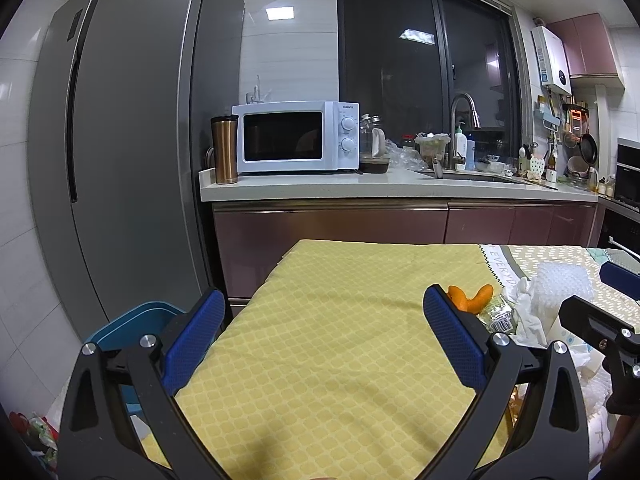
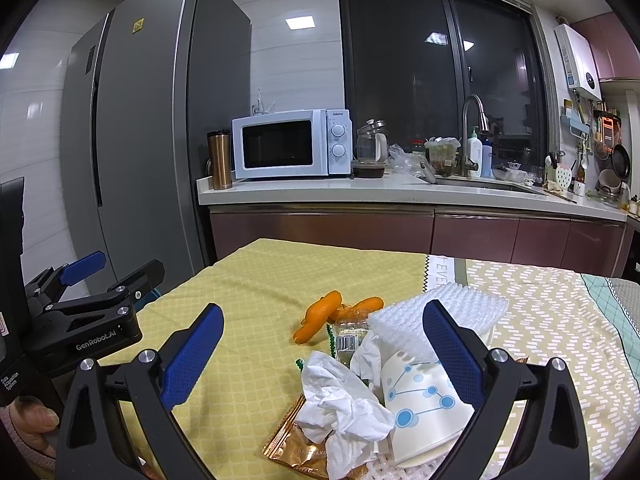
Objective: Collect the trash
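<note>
A heap of trash lies on the yellow tablecloth: orange peel, a crumpled white tissue, a tipped paper cup with blue dots, a gold wrapper, a clear snack wrapper and white bubble wrap. My right gripper stands open just above the heap, fingers either side of it. My left gripper is open over bare yellow cloth, left of the orange peel and bubble wrap. The left gripper also shows at the left edge of the right wrist view.
A blue bin sits below the table's left edge. Beyond the table runs a kitchen counter with a white microwave, a copper tumbler and a sink tap. A grey fridge stands at left. A hand shows low left.
</note>
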The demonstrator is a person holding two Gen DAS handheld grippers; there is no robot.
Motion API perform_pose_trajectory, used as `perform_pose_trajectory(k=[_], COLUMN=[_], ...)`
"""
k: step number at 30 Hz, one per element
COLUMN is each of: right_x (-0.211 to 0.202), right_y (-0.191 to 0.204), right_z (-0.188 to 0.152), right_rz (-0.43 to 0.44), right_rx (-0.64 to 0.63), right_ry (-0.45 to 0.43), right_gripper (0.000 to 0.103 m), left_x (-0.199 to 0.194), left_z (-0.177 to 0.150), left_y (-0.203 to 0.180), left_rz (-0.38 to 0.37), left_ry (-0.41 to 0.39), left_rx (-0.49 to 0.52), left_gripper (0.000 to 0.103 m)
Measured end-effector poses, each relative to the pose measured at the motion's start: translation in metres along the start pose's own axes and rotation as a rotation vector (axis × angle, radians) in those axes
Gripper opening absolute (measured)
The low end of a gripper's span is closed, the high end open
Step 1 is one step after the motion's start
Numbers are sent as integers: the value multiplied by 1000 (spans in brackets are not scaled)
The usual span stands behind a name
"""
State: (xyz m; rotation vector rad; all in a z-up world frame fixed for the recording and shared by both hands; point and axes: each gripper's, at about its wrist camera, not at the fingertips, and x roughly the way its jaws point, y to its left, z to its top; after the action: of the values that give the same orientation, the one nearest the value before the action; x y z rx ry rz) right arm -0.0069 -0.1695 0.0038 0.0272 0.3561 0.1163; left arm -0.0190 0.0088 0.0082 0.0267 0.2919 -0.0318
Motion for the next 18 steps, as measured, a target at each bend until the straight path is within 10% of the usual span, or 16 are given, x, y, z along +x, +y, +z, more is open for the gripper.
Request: perform_pose_trajectory(k=[18], right_x=[0], right_y=[-1], right_z=[-1], right_rz=[5], right_rx=[5], right_ry=[1], right_gripper=[96], left_x=[-1], left_z=[-1], left_y=[-3], left_rz=[-6], left_ry=[0], left_rx=[-3], left_gripper=[98])
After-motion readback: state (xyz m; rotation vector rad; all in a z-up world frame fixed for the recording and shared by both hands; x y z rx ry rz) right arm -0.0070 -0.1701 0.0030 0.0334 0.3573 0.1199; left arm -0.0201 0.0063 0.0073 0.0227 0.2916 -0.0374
